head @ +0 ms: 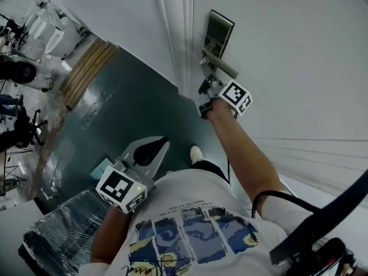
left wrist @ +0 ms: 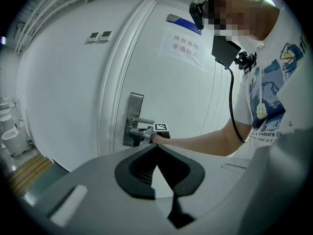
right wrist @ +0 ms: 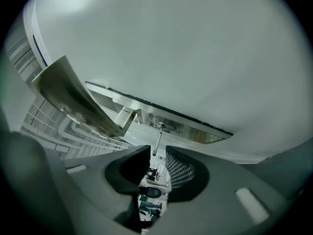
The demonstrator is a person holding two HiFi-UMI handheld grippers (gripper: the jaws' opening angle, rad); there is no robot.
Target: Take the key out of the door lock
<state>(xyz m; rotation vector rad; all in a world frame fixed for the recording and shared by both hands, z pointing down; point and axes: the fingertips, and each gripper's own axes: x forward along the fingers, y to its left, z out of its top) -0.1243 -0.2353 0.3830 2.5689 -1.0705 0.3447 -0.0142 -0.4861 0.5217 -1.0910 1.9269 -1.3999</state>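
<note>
Key [right wrist: 157,138] is in the lock [right wrist: 195,131], just below the handle [right wrist: 73,99], sticking straight out. Its outer end sits in the gap of the right gripper [right wrist: 157,153]. The jaws are apart around it and not clamped yet, and the key is nearer one pad than the other. Left gripper [left wrist: 156,148] has its jaws closed on nothing and hangs low, well away from the door [head: 287,50].

Risks as I see them:
- Off-centre key: when you close, one pad hits first and shoves the key sideways, so it binds in the cylinder. Centre it first.
- Shallow bite: only the tip of the key is between the jaws. With a thin metal edge on the pads, it'll likely slip when you pull.
- Angled pull: anything off the key's axis will jam or bend it. Pull straight out from the plate.
- I can't tell if the key is turned to its release position. If it resists, don't yank.
- The handle is close above, so watch that the gripper body doesn't knock it.
</note>
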